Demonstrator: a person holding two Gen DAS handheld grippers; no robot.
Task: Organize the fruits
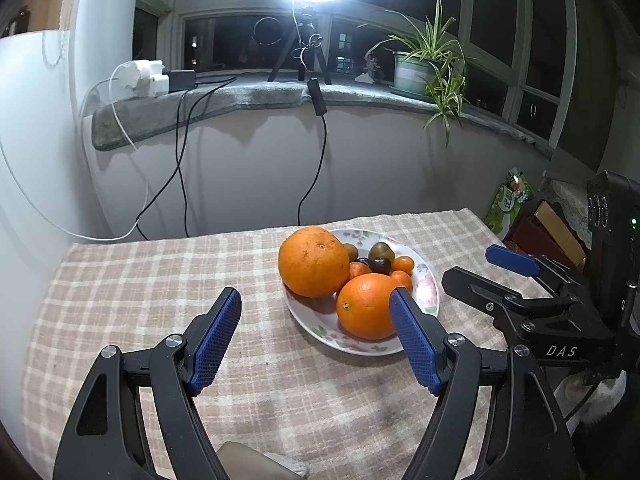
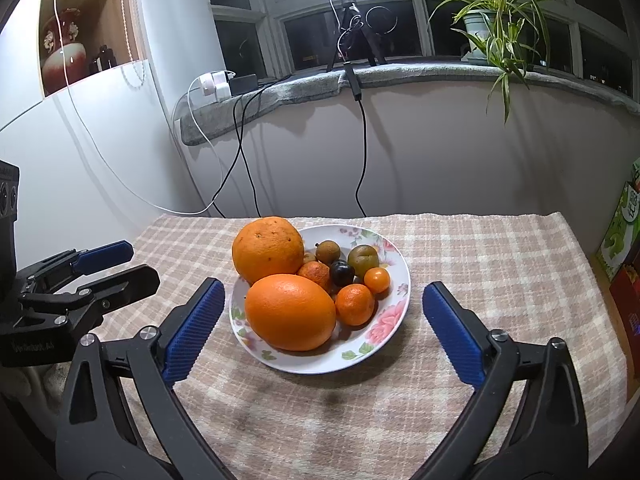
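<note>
Floral plate point(image 2: 394, 320) heaped with oranges point(image 2: 290, 312) and small fruits point(image 2: 354, 304), near tabletop point(image 2: 500, 260) far edge; left tool point(image 1: 316, 340) and right tool point(image 2: 324, 328) both spread wide, empty.

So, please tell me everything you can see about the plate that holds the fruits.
The plate is a shallow, round, white dish, glossy like ceramic, with pink flowers and green leaves printed inside. It sits flat on the checked tablecloth. It holds two big oranges and several small fruits, piled mostly toward its left half; the right inner side is bare. No chips or cracks show. Neither gripper touches it: the right gripper is open on either side of it.
</note>
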